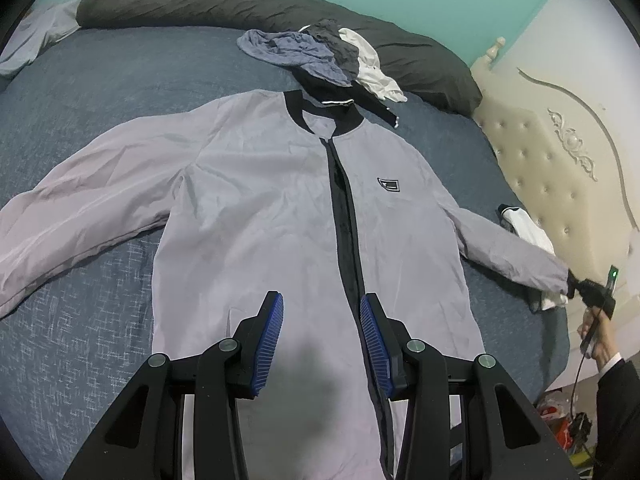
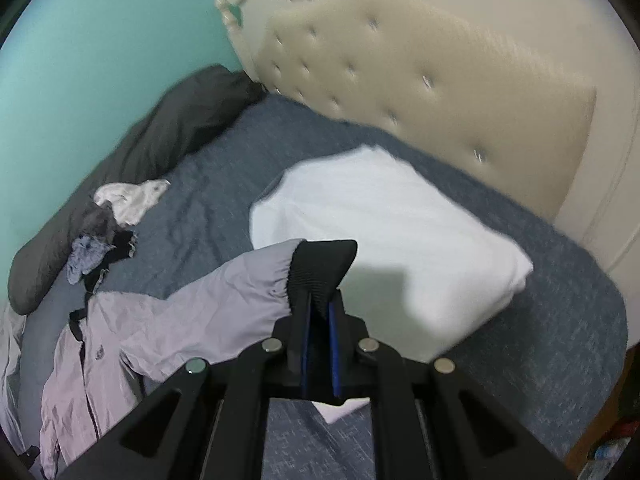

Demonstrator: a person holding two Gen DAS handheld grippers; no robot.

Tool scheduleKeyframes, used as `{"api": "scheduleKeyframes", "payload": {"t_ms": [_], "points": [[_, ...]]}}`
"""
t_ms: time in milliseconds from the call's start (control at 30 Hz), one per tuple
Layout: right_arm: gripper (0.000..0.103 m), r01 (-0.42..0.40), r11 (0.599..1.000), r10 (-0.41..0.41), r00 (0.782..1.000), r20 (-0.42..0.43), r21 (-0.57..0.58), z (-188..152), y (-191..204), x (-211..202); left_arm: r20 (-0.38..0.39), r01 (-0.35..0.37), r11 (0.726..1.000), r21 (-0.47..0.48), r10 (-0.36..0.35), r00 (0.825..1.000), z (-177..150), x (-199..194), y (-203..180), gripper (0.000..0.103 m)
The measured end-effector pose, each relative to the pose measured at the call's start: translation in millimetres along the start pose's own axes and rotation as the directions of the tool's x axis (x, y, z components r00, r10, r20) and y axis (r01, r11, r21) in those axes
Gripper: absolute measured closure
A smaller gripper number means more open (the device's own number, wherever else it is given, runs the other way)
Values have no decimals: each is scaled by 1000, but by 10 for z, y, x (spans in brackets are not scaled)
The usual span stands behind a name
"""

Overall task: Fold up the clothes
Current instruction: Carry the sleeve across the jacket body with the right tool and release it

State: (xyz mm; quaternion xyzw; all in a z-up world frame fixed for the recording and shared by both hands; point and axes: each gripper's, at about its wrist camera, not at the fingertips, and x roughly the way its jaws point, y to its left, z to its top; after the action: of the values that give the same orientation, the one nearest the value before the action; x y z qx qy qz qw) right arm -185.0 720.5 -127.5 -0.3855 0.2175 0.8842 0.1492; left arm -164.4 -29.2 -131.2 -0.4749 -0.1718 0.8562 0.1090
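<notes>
The grey jacket (image 1: 256, 200) lay face up across the bed (image 1: 80, 92), collar toward the heap of clothes (image 1: 316, 56) at the far edge. The left gripper (image 1: 322, 336) hovered open over its hem. The right gripper (image 2: 320, 312) pinched the sleeve cuff (image 2: 320, 268) above a white pillow (image 2: 392, 232).

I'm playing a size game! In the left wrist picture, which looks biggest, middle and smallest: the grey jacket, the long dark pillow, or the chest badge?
1. Grey jacket, spread right under the camera, so nearness may exaggerate it.
2. Long dark pillow, farther back.
3. Chest badge, clearly smallest.
</notes>
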Motion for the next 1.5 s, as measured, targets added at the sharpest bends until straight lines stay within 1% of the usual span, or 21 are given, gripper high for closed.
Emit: {"api": "scheduleKeyframes", "payload": {"t_ms": [167,267,533,700,1033,1233,1367,1500], "points": [[95,35,999,-34,997,-67,18,-209,-184,177,-14,-6,1000,2,6,1000,-14,67,-11,59],[95,20,999,-17,998,-67,50,-265,-271,188,-17,-1,1000,10,2,1000,-35,66,-26,59],[95,1,1000,1,998,-70,29,-242,-159,147,-9,-14,1000,-10,14,1000,-29,57,37,58],[95,8,999,-5,996,-86,34,-232,-142,169,-26,-17,999,-33,16,1000,-51,96,170,58],[95,13,999,-9,996,-91,44,-241,-145,158,-56,-80,995,-67,77,995,-81,125,594,57],[95,-23,999,27,995,-93,45,-221,-49,135,-64,-112,990,-89,106,992,-126,86,830,57],[95,-52,997,56,994,-91,49,-215,53,110,-58,-99,991,-88,94,994,-142,44,844,57],[95,-99,994,102,992,-75,44,-201,236,63,-49,-83,993,-79,79,996,-136,5,806,57]]}}
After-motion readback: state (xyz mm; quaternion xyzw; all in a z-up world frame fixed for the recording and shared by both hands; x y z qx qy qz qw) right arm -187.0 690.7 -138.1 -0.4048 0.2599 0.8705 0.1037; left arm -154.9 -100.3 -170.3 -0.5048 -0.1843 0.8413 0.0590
